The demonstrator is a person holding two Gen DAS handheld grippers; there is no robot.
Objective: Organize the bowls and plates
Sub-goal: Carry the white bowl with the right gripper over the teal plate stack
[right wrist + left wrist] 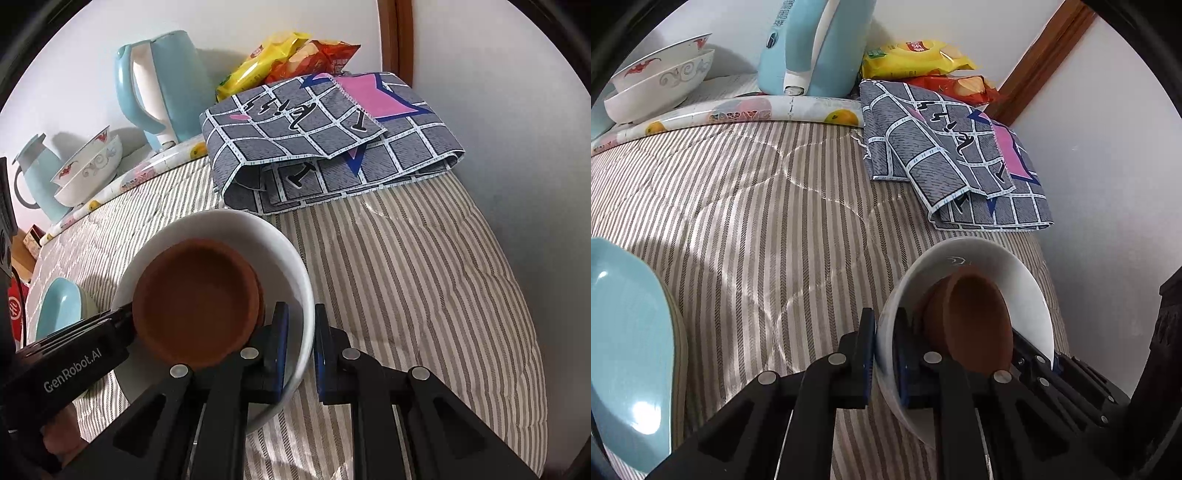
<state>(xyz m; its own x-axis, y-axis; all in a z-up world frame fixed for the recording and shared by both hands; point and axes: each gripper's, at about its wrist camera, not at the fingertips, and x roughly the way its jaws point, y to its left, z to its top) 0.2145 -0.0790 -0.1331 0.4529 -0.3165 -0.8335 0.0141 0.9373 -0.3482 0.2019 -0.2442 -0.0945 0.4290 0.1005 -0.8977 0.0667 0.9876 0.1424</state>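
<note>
**Two grippers hold one white bowl by its rim**

The left gripper (884, 354) is clamped on the rim of a white bowl (1027, 280). One finger sits outside the bowl wall and the other sits inside it. The right gripper (300, 350) is clamped on the rim of the same white bowl (288, 243), on the other side. It also has one finger inside and one outside. The pads on both grippers are blue.

A brown bowl (195, 299) sits inside the white bowl. It leans to one side. In the left wrist view the brown bowl (979, 321) shows its round inside.

The white bowl is over a striped cloth (757, 206) that covers the table. You cannot tell if the bowl touches the cloth.

A light blue plate (624, 332) lies on the cloth, well apart from the white bowl on its left. At the far edge stand two stacked bowls (661, 85) with red and grey patterns. Beside them stands a light blue kettle (820, 48). A folded grey cloth (945, 155) with a grid print lies near the wall. Yellow and orange snack bags (916, 55) lie behind it. In the right wrist view a light blue jug (37, 177) stands to the left of the stacked bowls.
</note>
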